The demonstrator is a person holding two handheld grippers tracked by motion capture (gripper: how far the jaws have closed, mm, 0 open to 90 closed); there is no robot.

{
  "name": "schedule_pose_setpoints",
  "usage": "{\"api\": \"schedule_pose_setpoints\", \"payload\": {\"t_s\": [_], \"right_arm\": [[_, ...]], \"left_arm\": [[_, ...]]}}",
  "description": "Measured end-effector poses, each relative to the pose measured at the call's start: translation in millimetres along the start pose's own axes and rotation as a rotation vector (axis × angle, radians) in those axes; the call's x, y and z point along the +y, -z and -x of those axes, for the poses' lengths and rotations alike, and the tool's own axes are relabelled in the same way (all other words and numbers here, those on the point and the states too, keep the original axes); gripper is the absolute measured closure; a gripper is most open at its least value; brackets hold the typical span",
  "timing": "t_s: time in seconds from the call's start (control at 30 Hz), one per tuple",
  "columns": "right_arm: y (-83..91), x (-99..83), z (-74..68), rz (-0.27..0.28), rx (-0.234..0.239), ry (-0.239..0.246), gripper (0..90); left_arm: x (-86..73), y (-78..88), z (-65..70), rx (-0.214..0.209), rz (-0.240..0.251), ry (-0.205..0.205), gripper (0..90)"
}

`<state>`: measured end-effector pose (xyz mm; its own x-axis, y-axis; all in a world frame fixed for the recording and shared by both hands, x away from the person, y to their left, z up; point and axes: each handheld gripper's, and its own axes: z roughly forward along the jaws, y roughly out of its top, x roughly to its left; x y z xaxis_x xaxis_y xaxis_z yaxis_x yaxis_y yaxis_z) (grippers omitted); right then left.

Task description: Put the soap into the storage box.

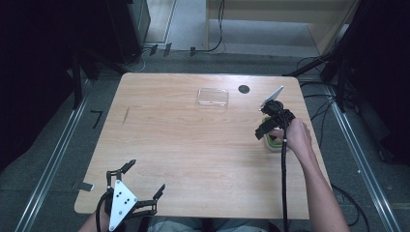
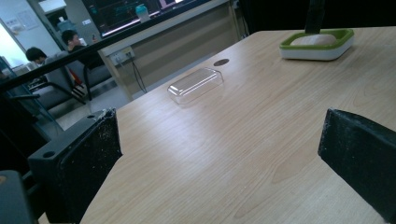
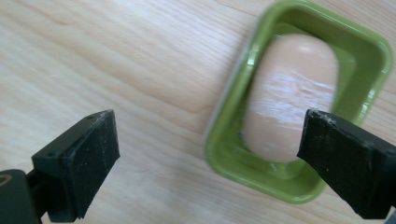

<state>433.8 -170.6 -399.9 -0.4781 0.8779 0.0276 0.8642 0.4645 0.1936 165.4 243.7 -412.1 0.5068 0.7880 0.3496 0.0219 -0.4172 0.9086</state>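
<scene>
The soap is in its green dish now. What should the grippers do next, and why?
Probably the right gripper should go to the clear lid. Its jaws stand open with nothing between them, the soap lies in the green dish, and the lid sits apart on the table.

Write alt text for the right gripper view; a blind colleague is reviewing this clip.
A pale bar of soap lies in a green dish on a light wooden table, seen from above. The right gripper hangs over it with its two black jaws spread wide and nothing between them.
</scene>
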Motion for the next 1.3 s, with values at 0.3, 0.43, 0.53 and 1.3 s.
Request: {"api": "schedule_pose_setpoints", "payload": {"t_s": [0.3, 0.43, 0.53, 1.3], "right_arm": [[11.5, -4.7, -36.6, 0.005, -0.001, 0.114, 4.9], [10.8, -9.7, -51.7, 0.000, 0.002, 0.153, 4.9], [9.6, -14.2, -63.5, -0.002, -0.002, 0.192, 4.9], [-15.1, -67.2, -137.1, -0.032, 0.045, 0.395, 6.8]], "left_arm": [[-0.2, 0.2, 0.0, 0.000, 0.000, 0.001, 0.0], [-0.1, 0.1, 0.0, -0.001, -0.001, -0.001, 0.0], [-0.1, 0.0, 0.1, 0.000, -0.002, -0.001, 0.0], [0.0, -0.9, 0.3, 0.000, -0.004, -0.002, 0.0]]}}
